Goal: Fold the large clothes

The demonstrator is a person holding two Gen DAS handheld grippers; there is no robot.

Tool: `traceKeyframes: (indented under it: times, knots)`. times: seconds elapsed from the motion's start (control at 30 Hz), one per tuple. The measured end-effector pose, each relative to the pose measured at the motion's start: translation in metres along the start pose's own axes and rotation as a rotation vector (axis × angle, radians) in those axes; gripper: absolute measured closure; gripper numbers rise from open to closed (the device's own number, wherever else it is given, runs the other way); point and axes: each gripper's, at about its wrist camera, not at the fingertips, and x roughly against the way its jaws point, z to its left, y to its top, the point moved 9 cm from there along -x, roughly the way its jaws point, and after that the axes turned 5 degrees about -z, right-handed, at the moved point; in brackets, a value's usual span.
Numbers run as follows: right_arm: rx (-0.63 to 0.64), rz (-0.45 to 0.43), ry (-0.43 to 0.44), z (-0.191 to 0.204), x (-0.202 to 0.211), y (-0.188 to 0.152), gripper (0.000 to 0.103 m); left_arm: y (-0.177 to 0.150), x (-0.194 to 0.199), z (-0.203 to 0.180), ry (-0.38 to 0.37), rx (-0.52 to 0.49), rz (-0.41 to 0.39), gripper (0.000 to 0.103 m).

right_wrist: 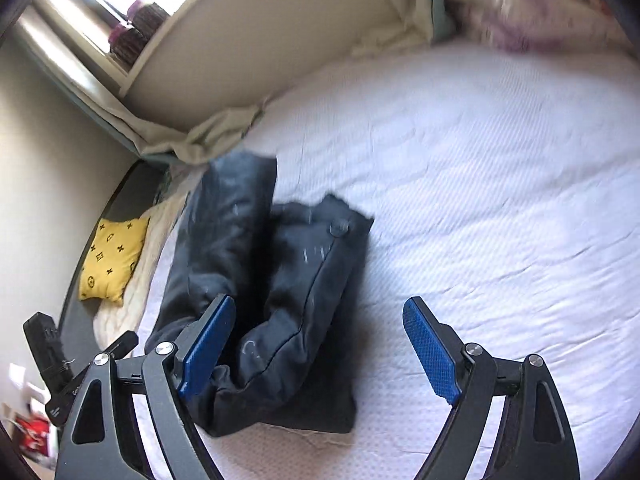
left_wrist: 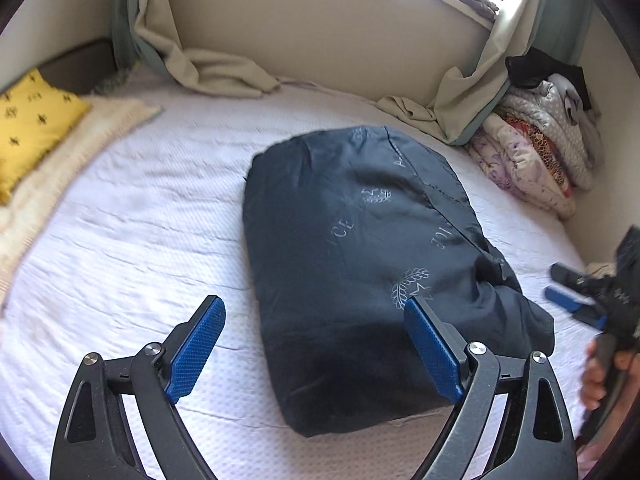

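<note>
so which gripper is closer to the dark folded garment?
Hard to call; left looks marginally nearer. The left gripper hovers open at the dark folded garment, one finger over its near edge. The right gripper, also open, sits at its side.

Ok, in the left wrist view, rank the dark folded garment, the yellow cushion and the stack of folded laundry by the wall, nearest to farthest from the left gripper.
1. Dark folded garment: just ahead of the left gripper, behind its right finger.
2. Yellow cushion: far left, at the bed's edge.
3. Stack of folded laundry: far right, against the wall.
The cushion and the stack are close to call.
</note>
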Motion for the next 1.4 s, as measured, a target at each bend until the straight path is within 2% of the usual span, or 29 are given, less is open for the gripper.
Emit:
traceKeyframes:
  times: [0.07,0.2,0.23,0.27,0.33,0.47,0.5,0.73,0.87,1.07,1.27,1.4]
  knots:
    - [0.045,-0.024,-0.014,0.006,0.017,-0.001,0.018,0.001,0.011,-0.004,0.032,-0.024,-0.020,0.007]
    - [0.154,-0.058,-0.050,0.056,0.022,-0.014,0.018,0.000,0.041,-0.015,0.124,-0.104,-0.086,0.000]
    - [0.179,-0.068,-0.054,0.081,0.016,-0.014,0.016,-0.004,0.050,-0.016,0.153,-0.126,-0.107,0.000]
    - [0.198,-0.078,-0.052,0.088,0.023,-0.022,0.015,-0.008,0.058,-0.018,0.180,-0.146,-0.118,0.000]
    - [0.217,-0.087,-0.060,0.109,0.021,-0.033,0.011,-0.019,0.070,-0.023,0.213,-0.177,-0.121,0.000]
    - [0.256,-0.077,-0.092,0.122,0.031,-0.071,0.003,-0.049,0.083,-0.029,0.257,-0.204,-0.086,0.000]
    - [0.263,-0.073,-0.099,0.123,0.032,-0.078,0.000,-0.056,0.085,-0.030,0.257,-0.206,-0.076,0.000]
    - [0.324,-0.067,-0.234,0.122,0.043,-0.126,0.000,-0.092,0.098,-0.037,0.233,-0.181,-0.045,0.000]
    - [0.331,-0.047,-0.239,0.124,0.044,-0.147,0.000,-0.104,0.102,-0.043,0.216,-0.177,-0.039,0.000]
    - [0.358,-0.052,-0.251,0.126,0.047,-0.163,0.000,-0.119,0.106,-0.045,0.208,-0.175,-0.041,0.000]
    - [0.378,-0.061,-0.298,0.119,0.043,-0.167,0.000,-0.134,0.102,-0.044,0.199,-0.164,-0.015,0.000]
    - [0.380,-0.068,-0.285,0.121,0.044,-0.167,0.000,-0.135,0.101,-0.045,0.192,-0.156,-0.018,0.000]
